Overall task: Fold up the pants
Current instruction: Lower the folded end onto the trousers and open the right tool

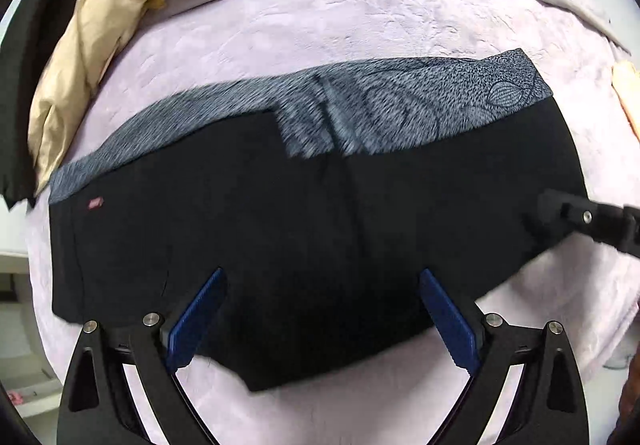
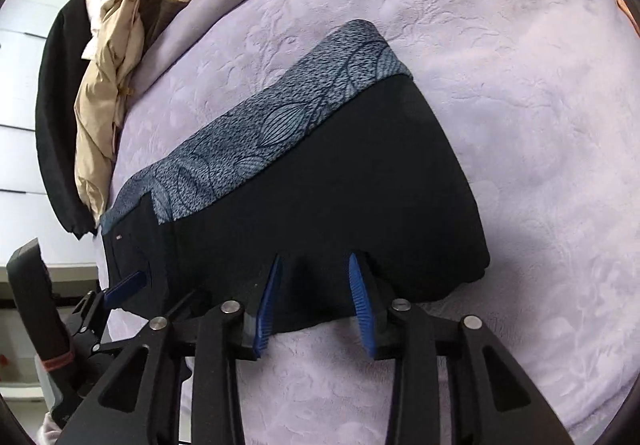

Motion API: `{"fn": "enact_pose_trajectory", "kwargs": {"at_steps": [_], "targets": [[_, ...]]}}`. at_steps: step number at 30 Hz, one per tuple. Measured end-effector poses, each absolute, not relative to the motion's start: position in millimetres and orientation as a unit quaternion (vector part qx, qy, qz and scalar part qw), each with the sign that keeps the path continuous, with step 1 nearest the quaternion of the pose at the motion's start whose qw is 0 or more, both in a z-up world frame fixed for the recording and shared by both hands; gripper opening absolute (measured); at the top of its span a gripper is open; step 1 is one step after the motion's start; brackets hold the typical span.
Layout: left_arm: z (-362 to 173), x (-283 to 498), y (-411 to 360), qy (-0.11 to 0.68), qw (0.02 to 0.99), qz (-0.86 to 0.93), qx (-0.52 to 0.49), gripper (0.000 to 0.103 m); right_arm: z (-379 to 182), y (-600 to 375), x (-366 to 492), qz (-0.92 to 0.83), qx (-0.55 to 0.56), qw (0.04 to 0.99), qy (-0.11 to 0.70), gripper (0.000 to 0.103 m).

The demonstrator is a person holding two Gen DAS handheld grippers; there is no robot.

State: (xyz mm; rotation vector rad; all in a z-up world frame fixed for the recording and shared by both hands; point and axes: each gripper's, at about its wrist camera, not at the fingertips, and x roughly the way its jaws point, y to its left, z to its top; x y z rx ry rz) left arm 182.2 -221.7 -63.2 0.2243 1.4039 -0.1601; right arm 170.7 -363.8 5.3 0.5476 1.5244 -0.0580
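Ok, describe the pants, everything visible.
The pants are black, smooth-looking fabric with a grey leaf-patterned band along the far edge and a small pink tag. They lie flat, folded, on the lilac blanket. The right gripper and left gripper are both open over the near edge.

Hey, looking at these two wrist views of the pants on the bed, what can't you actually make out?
- Pants legs: how many layers are folded is not visible in either view; the black cloth shows no detail.
- Small red tag: too small to read.
- Patterned waistband: motion-blurred in the left view.
- Right hand-held gripper: whether it pinches cloth is hidden by dark fabric.
- Clothes pile: cut off by the fisheye edge.
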Motion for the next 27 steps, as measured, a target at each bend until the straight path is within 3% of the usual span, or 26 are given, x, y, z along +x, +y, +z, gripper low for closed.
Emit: {"fn": "enact_pose_trajectory", "kwargs": {"at_steps": [23, 27], "targets": [[-39, 144, -106, 0.654, 0.756, -0.019, 0.016, 0.102, 48, -247, 153, 0.046, 0.117, 0.681, 0.721, 0.087], [-35, 135, -91, 0.654, 0.757, -0.009, 0.006, 0.102, 49, -218, 156, 0.058, 0.079, 0.683, 0.724, 0.103]]}}
